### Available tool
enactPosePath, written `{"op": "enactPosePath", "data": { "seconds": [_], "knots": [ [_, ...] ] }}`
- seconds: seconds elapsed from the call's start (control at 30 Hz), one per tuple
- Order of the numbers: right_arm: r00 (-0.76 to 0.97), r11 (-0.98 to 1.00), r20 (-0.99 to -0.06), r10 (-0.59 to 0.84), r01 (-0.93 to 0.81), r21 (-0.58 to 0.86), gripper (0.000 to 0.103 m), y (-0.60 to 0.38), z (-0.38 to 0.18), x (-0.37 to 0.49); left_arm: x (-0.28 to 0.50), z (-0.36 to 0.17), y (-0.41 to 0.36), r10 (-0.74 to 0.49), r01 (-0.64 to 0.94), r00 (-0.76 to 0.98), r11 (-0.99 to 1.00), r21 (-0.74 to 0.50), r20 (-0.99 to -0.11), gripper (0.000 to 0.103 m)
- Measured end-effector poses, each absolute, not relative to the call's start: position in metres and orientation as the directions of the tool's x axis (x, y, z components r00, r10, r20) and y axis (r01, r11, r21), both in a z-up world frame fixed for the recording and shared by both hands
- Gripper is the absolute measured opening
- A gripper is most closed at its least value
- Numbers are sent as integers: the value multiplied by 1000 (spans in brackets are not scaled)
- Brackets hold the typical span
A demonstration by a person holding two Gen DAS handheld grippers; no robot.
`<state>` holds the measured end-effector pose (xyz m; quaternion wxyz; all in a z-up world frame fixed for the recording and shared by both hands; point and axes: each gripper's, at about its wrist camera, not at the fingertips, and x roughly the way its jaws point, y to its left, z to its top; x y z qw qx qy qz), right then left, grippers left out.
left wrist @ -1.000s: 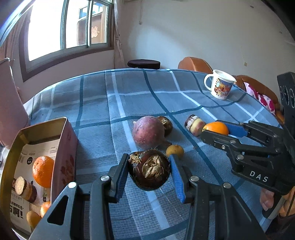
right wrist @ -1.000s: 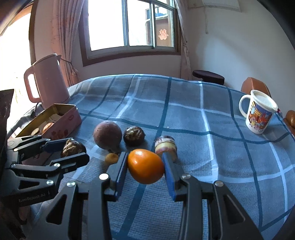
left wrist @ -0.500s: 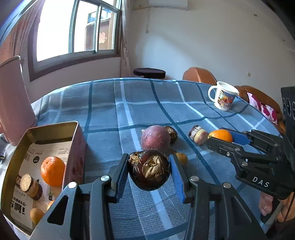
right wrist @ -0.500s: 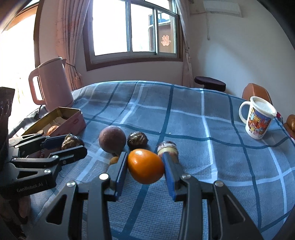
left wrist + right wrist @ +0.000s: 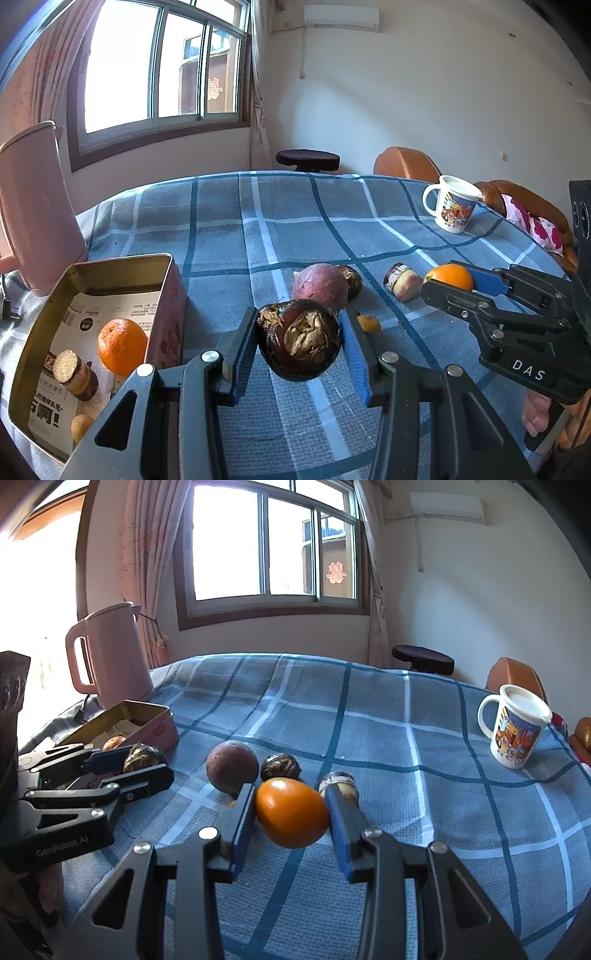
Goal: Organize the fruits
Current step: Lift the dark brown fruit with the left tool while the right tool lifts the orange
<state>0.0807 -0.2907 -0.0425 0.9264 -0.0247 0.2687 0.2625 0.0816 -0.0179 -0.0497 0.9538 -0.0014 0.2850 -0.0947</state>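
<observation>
My left gripper [image 5: 299, 339] is shut on a dark brown husked fruit [image 5: 298, 339] and holds it above the blue checked cloth, right of the open pink tin [image 5: 168, 291]. The tin holds an orange [image 5: 122, 346], a cut brown piece [image 5: 72, 373] and a small yellow fruit [image 5: 82, 424]. My right gripper [image 5: 291, 814] is shut on an orange fruit [image 5: 291, 812]. On the cloth lie a purple round fruit [image 5: 231, 766], a second dark husked fruit [image 5: 280, 766], a cut cylinder piece [image 5: 402, 282] and a small yellow fruit [image 5: 368, 323].
A pink kettle [image 5: 109, 653] stands behind the tin at the table's left edge. A printed white mug [image 5: 515, 731] stands at the far right. Chairs and a dark stool [image 5: 308, 159] stand beyond the table.
Both grippers have lifted and tilted up while still holding their fruits. The left view has swung left, so more of the tin and kettle shows.
</observation>
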Motion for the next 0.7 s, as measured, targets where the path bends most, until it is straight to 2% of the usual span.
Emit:
{"op": "enactPosePath", "data": {
  "seconds": [0.7],
  "knots": [
    [749, 855, -443, 493, -512, 85, 41, -297, -35, 68, 70, -44, -14, -155, 149, 860, 988, -52, -486, 46]
  ]
}}
